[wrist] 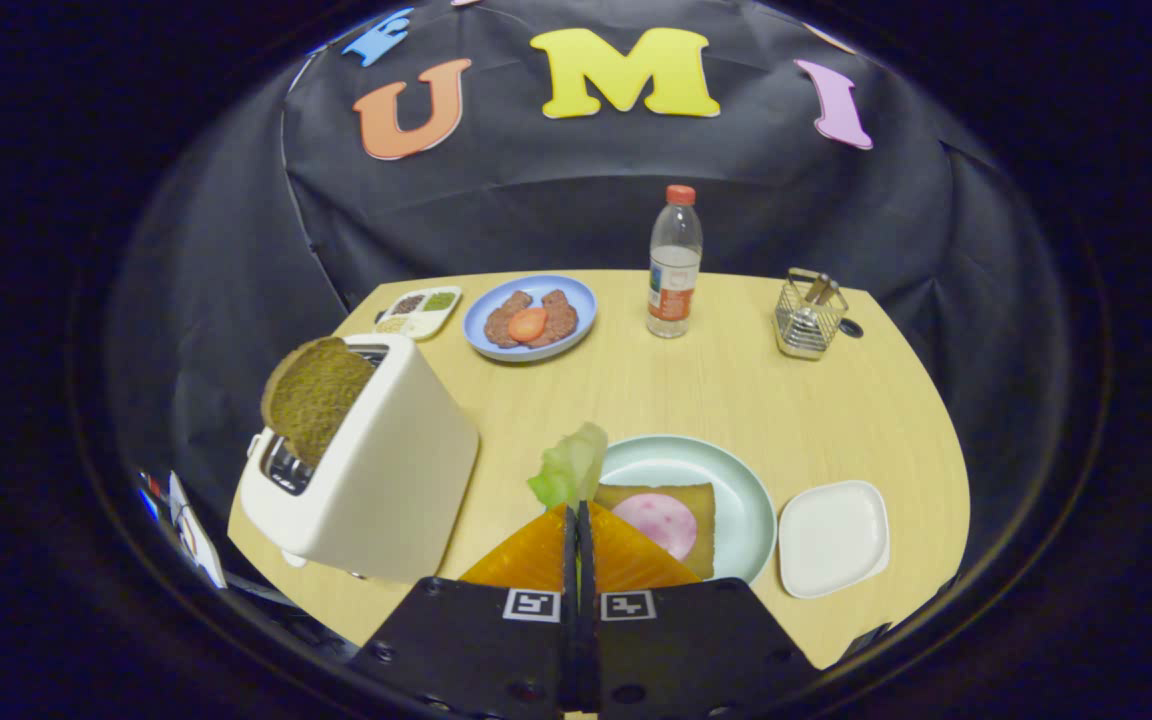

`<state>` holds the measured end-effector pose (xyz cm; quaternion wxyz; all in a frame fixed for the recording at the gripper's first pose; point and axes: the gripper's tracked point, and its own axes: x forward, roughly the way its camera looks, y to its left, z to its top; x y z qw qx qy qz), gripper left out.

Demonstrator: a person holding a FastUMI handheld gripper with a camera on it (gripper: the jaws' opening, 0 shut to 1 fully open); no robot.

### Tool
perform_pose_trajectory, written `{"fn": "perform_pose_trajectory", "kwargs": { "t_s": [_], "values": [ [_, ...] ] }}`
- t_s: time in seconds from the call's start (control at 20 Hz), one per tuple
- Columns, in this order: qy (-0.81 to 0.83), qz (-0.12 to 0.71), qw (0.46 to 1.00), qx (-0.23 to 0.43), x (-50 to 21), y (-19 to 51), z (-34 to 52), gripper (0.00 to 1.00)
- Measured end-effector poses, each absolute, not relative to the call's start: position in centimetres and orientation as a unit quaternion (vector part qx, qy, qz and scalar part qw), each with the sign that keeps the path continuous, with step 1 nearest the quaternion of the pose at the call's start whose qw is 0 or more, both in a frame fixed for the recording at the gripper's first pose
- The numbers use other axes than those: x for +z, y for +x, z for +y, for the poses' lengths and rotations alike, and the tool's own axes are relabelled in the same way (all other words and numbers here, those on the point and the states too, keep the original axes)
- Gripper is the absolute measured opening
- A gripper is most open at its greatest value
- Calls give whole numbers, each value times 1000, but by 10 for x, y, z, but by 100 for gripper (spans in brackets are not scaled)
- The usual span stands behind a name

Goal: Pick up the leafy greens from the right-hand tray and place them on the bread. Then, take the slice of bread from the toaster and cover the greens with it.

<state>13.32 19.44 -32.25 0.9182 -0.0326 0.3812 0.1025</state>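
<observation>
Gripper [578, 512]: fingers drawn together with almost no gap, nipping the lower edge of the leafy greens [570, 466], which stand up from the fingertips as a pale green, crinkled leaf, lighter toward its top. The gripper is held above the desk [736, 390], pointing forward over the near left rim of the round pale plate [748, 500]. On that plate, just ahead of the fingers and partly behind the right one: a square slice of bread [698, 505], tan, topped with a round pink slice of ham [664, 524]. To the right of the plate, close beside it: a small white square tray [833, 538]. To the left of the fingers: a cream toaster [376, 470], tilted in this view, with a brown slice of bread [316, 395] standing well out of its slot. Farther back on the desk: a blue plate [531, 316] with two brown patties and a red slice, a white divided dish [420, 311] of seasonings, a clear bottle [674, 262] with a red cap, and a wire holder [808, 316].
</observation>
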Motion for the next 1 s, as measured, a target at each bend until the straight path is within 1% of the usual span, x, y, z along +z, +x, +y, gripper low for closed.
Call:
{"fn": "perform_pose_trajectory", "kwargs": {
  "t_s": [0.2, 0.45, 0.6, 0.75, 0.8, 0.85, 0.95, 1.0],
  "values": [
    [-35, 387, 919, 68, -340, 152, 166, 0],
    [-48, 396, 915, 57, -357, 166, 153, 0],
    [-49, 398, 915, 40, -363, 171, 141, 4],
    [-39, 393, 918, 40, -360, 173, 136, 13],
    [-40, 391, 918, 41, -357, 171, 132, 19],
    [-37, 387, 920, 47, -351, 168, 130, 22],
    [-34, 372, 926, 48, -331, 160, 121, 35],
    [-30, 365, 929, 50, -321, 155, 118, 45]
  ]
}}
